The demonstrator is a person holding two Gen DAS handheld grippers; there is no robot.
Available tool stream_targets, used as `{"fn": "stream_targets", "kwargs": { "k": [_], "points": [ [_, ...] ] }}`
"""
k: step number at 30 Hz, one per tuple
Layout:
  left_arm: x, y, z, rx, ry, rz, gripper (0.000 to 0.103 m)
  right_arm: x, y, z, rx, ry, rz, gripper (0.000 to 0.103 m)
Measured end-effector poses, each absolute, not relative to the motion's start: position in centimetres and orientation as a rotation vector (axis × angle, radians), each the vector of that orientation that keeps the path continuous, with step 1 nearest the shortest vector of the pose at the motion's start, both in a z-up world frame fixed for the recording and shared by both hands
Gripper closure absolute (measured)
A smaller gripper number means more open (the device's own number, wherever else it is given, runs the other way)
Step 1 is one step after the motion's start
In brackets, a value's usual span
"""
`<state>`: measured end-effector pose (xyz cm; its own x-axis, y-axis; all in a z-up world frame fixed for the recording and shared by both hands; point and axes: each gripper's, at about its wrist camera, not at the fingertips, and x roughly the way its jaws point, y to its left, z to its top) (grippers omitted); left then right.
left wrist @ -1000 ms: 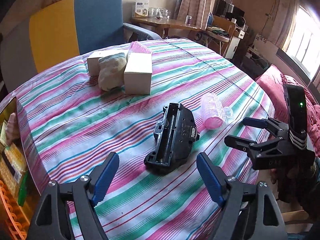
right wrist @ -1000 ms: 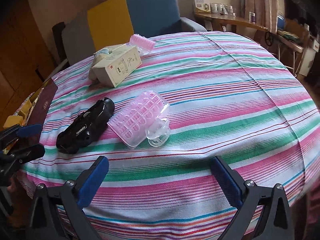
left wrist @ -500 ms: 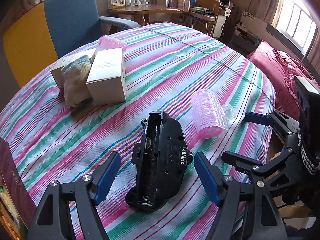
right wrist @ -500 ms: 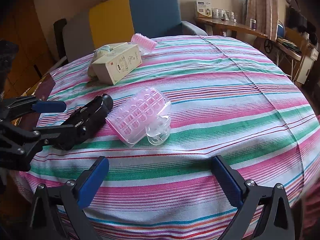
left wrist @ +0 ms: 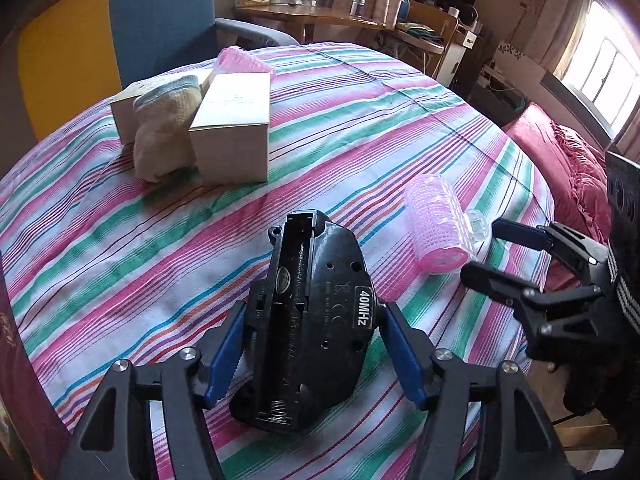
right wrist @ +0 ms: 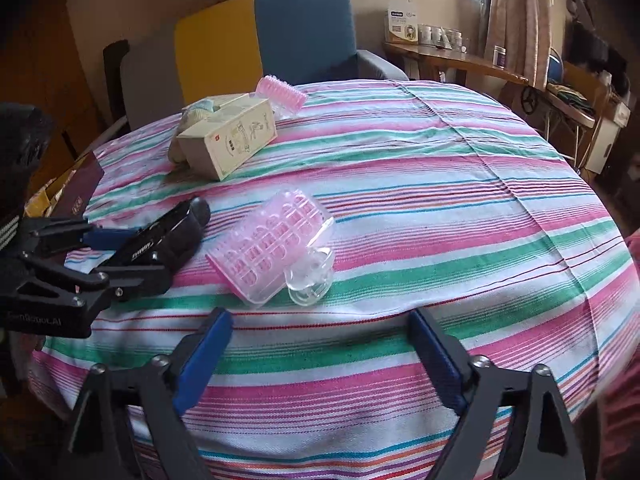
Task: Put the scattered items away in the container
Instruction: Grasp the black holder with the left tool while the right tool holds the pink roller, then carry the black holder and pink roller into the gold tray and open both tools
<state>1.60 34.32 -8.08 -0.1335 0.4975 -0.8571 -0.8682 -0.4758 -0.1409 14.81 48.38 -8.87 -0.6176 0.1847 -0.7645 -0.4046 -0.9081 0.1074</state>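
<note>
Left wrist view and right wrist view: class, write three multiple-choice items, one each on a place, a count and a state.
1. Where is the black remote? A inside the left gripper; B on the chair; C on a box.
2. How many pink rollers lie on the cloth? A one; B two; C four.
3. The remote's battery slot is: A lidded; B full; C open, empty.
Key: A, the closing jaws flank it; B, one near, one by the boxes; C, a bare spring shows.
</note>
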Motion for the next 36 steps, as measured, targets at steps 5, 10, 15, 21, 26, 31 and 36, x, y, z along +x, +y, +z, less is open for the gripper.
{"fn": "stream_targets", "kwargs": {
  "k": [5,10,15,21,26,31,36],
  "points": [
    [2.2,32.1,-8.0,-1.151,0.444,1.802,0.036,13.1,48.8,-7.8,-1.171,0.359,2.583,0.021],
    [2.4,30.4,-7.9,-1.170,0.413,1.829,0.036,10.6,49.0,-8.0,-1.231,0.345,2.617,0.011],
    [2.5,29.9,-8.0,-1.175,0.390,1.840,0.036,8.8,49.2,-8.4,-1.277,0.285,2.632,0.018],
    [2.9,29.7,-8.1,-1.161,0.381,1.868,0.036,9.3,48.7,-8.5,-1.302,0.295,2.632,0.027],
    [3.5,28.8,-7.6,-1.145,0.365,1.887,0.036,10.5,47.7,-8.3,-1.273,0.400,2.630,0.027],
    [3.7,27.1,-6.1,-1.107,0.324,1.933,0.036,10.6,45.5,-7.5,-1.260,0.409,2.664,0.027],
    [3.4,24.1,-4.2,-1.072,0.266,2.020,0.036,9.5,42.8,-6.0,-1.255,0.374,2.733,0.028]
  ]
}}
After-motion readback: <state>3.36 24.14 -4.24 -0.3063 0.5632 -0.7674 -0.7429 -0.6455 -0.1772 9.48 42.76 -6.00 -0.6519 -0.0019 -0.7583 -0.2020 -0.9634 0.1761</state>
